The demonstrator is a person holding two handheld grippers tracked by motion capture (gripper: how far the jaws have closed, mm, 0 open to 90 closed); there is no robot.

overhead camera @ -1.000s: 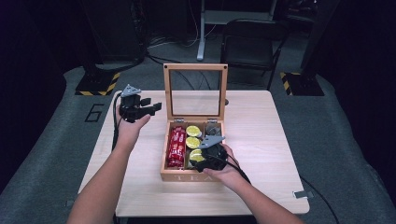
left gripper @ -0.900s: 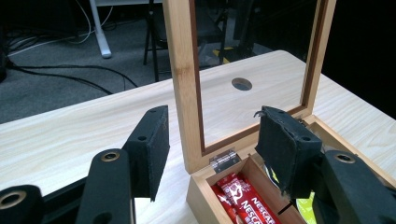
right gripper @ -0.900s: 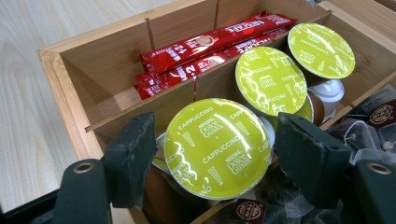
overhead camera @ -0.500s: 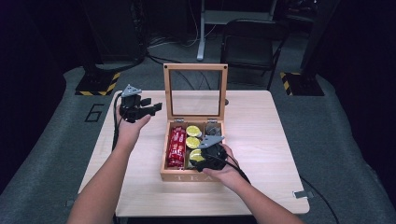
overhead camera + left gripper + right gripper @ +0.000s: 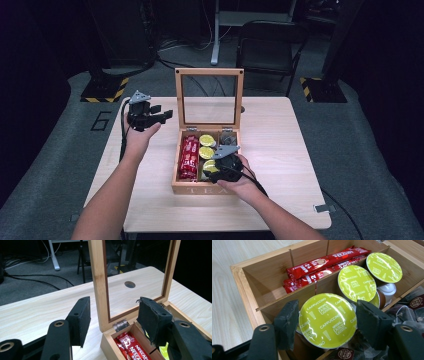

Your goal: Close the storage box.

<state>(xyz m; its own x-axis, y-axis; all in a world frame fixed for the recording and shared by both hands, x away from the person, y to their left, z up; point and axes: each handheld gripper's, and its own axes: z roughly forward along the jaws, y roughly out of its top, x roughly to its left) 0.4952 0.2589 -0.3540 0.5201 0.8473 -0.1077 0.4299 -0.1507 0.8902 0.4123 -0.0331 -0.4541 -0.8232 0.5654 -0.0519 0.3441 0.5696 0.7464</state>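
Capsule in hand: a round coffee capsule (image 5: 327,320) with a glossy lime-green foil lid printed "Cappuccino" and "Nescafé Dolce Gusto" in white; a brown cup body shows under the lid's rim.
Where it is: in the near end of the middle compartment of the wooden box (image 5: 177,172), between the two pads of the right tongs (image 5: 327,322).
Right tongs: the jaws have just been closing around the capsule; the pads stand just beside the lid's edge on either side, and whether they press on it yet I cannot tell.
Left tongs (image 5: 112,320): held above the counter (image 5: 280,145) left of the box, jaws about half open with nothing between them, pointed at the lid's frame.
Capsule count: three green-lidded capsules in a row; a fourth, white-topped one (image 5: 387,288) seems to lie beneath the farther two.
Red sticks (image 5: 322,265): at least three slim glossy Nescafé sachets stacked lengthwise in the left compartment.
Right compartment: dark crinkled packets (image 5: 412,305), number unclear.
Box: pale wood, rectangular, three long compartments parted by thin slats; "TEA" on the front.
Box lid (image 5: 209,72): a wooden frame with a clear pane, standing upright on two metal hinges.
Counter: light wood grain, with one round hole (image 5: 129,284) behind the box.
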